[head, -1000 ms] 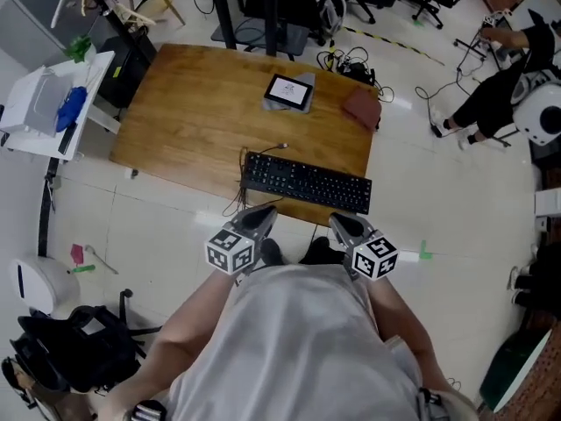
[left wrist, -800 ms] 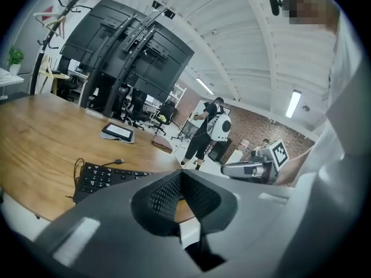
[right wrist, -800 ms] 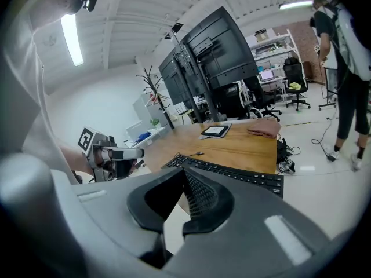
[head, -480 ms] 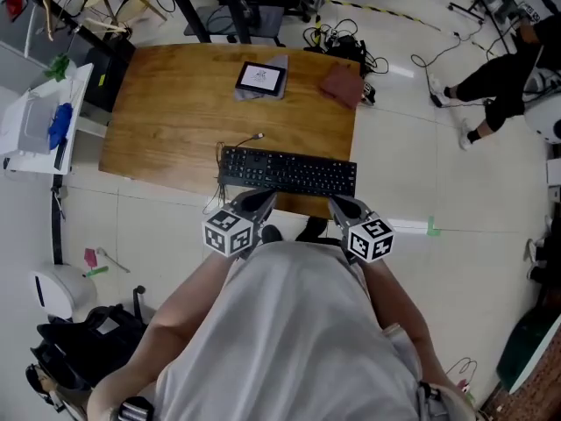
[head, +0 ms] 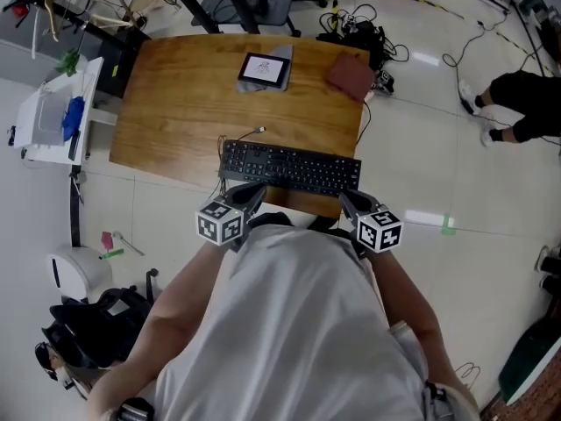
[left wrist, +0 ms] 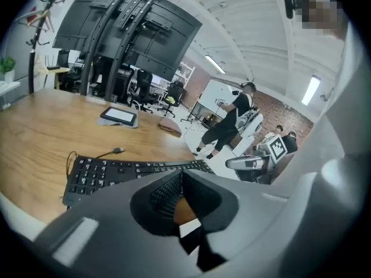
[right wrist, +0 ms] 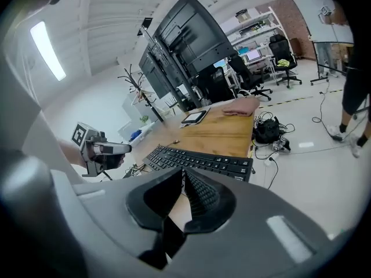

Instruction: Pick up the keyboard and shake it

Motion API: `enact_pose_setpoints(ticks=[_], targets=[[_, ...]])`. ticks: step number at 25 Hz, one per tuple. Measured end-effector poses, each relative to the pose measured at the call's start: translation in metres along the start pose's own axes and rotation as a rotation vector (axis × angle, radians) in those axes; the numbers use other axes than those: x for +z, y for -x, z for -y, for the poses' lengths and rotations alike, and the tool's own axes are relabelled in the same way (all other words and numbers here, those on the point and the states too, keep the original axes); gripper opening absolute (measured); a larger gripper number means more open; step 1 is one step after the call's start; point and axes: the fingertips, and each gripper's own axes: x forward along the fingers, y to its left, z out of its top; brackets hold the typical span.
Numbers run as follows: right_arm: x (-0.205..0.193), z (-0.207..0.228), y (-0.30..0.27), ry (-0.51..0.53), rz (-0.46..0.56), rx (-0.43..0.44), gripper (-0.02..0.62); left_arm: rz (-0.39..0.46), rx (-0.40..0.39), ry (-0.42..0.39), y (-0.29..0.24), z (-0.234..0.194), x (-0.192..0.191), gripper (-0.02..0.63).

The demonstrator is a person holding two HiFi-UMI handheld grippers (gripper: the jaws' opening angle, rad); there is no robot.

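My body (head: 298,323) hides the table (head: 175,103) edge at 6 o'clock. Left claw (head: 252,193) and right claw (head: 344,199) are closed, empty; keyboard (head: 289,168) unmoved since.

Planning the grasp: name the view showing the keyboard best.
Head view: the keyboard shows its full length from above, at the table's near edge. Both gripper views show it obliquely, partly hidden.

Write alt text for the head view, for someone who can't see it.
Seen from above, a person holds the left claw and right claw close to a black keyboard at the near edge of a wooden table. A tablet and a reddish cloth lie at its far side.
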Motion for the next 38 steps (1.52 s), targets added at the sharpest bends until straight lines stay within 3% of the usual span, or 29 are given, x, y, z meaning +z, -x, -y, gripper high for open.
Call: enact_pose_setpoints(ticks=[5,12,16,20,24,29,36,38], targets=[[-0.003,0.021,0.000,-0.049,-0.025,-0.054,0.031,-0.028,0.043,0.118,0.009,-0.028,-0.021,0.037],[0.002,0.044,0.000,-0.146,-0.026,-0.152,0.073,-0.049,0.129,0.156,0.023,-0.093,-0.014,0.140],[-0.001,0.057,0.001,-0.190,-0.035,-0.227,0.121,-0.138,0.193,0.184,0.030,-0.148,-0.025,0.191],[-0.004,0.071,-0.002,-0.249,-0.050,-0.271,0.150,-0.259,0.202,0.230,0.028,-0.186,-0.035,0.247],[-0.013,0.094,0.002,-0.314,-0.090,-0.308,0.197,-0.365,0.165,0.221,0.013,-0.189,-0.045,0.261],[-0.021,0.105,-0.009,-0.390,-0.178,-0.256,0.259,-0.434,0.132,0.213,-0.004,-0.181,-0.056,0.262],[-0.032,0.105,-0.027,-0.415,-0.258,-0.214,0.279,-0.425,0.108,0.355,-0.004,-0.179,-0.053,0.282],[-0.031,0.107,-0.030,-0.417,-0.271,-0.204,0.279,-0.447,0.103,0.361,-0.008,-0.176,-0.053,0.296]])
